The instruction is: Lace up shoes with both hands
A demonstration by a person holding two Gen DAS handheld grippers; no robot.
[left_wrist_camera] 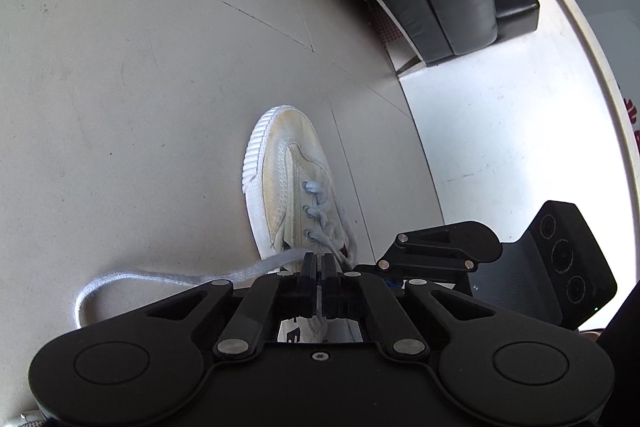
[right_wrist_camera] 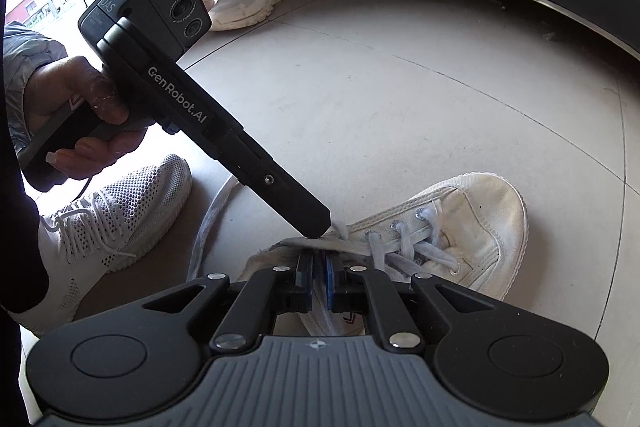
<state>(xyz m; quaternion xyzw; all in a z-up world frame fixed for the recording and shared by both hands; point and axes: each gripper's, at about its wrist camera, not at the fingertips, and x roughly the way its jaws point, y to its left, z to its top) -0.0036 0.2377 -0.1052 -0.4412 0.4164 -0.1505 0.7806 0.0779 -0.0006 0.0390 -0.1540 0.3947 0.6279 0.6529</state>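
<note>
The left tongs (left_wrist_camera: 319, 269) are clenched on the white lace (left_wrist_camera: 160, 277), pinching it just behind the top eyelets — a hold that looks meant to keep that end taut. The right tongs (right_wrist_camera: 319, 277) are nearly closed on the other flat strand at the shoe's collar, likely bracing it. The shoe (right_wrist_camera: 460, 227) lies on the pale tiled floor (right_wrist_camera: 400, 87), toe pointing away: worn off-white canvas, ribbed rubber toe, 3 eyelet rows already crossed. From the left tongs the loose lace loops out over the floor.
</note>
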